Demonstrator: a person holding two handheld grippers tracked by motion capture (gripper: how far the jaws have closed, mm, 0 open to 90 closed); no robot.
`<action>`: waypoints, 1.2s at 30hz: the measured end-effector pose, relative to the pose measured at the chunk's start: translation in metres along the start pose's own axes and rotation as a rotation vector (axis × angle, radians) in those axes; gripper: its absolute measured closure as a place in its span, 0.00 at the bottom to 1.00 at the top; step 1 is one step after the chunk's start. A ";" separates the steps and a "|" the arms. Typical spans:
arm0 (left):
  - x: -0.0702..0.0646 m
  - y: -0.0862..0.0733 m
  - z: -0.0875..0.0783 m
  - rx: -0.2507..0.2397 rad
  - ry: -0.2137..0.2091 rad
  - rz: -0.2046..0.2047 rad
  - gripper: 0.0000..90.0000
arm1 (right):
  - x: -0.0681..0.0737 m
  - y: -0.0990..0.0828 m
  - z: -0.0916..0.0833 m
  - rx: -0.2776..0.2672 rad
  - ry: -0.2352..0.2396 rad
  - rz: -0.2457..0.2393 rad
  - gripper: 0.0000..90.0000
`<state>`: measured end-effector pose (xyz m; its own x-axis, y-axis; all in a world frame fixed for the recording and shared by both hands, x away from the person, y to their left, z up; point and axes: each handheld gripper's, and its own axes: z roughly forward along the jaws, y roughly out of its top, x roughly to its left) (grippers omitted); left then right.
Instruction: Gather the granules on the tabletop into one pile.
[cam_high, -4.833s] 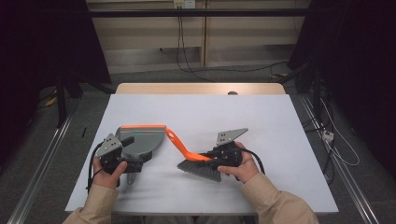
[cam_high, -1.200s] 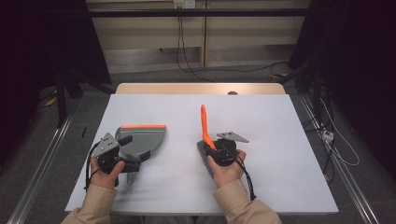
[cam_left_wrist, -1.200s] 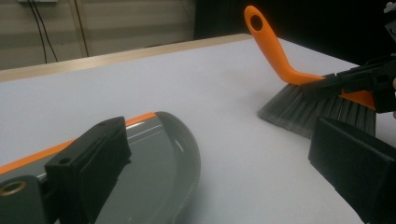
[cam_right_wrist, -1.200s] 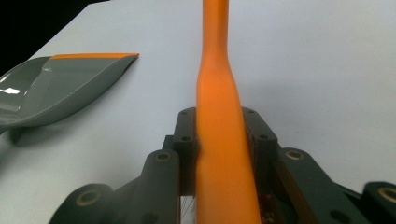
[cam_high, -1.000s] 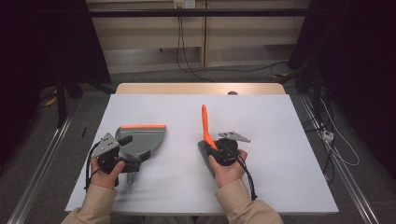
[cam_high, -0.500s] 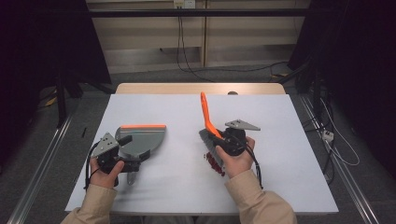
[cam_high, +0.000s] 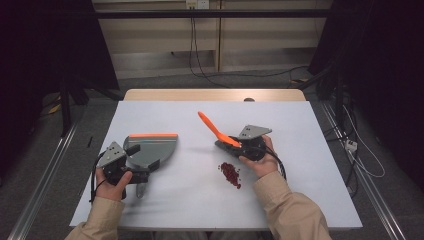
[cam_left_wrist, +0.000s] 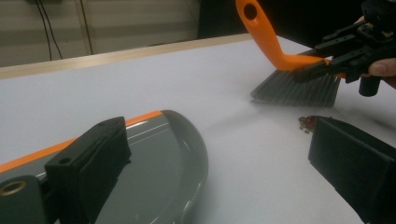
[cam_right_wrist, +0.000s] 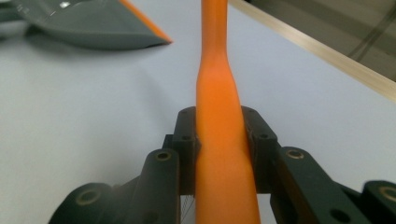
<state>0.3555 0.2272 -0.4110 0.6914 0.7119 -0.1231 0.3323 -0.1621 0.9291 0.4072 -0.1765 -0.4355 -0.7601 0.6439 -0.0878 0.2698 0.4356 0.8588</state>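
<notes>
One brush, one dustpan, one crumb pile

In the right gripper view, the brush's orange handle hides its bristles and runs past both edges.

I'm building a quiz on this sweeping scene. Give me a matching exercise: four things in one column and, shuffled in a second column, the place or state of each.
Things:
1. grey plastic dustpan with orange edge
2. orange-handled brush with grey bristles
3. small pile of dark red crumbs
4. white table top

Places or states:
A. loose on the table, near the right hand
B. clamped in the right tongs
E. held at the left tongs
D. carries all the rest

Pairs: 1-E, 2-B, 3-A, 4-D
</notes>
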 end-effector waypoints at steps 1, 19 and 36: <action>0.000 0.000 0.000 0.001 0.000 0.000 0.06 | 0.002 0.000 0.001 0.009 0.007 -0.015 0.79; -0.001 0.001 -0.003 -0.003 0.001 -0.001 0.06 | 0.030 -0.002 -0.015 0.056 0.210 -0.206 0.79; -0.002 -0.001 -0.002 0.013 -0.003 0.006 0.06 | 0.032 -0.003 -0.022 0.043 0.242 -0.190 0.79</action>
<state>0.3528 0.2270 -0.4109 0.6949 0.7092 -0.1188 0.3368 -0.1750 0.9252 0.3694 -0.1711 -0.4299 -0.9167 0.3819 -0.1177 0.1300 0.5636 0.8157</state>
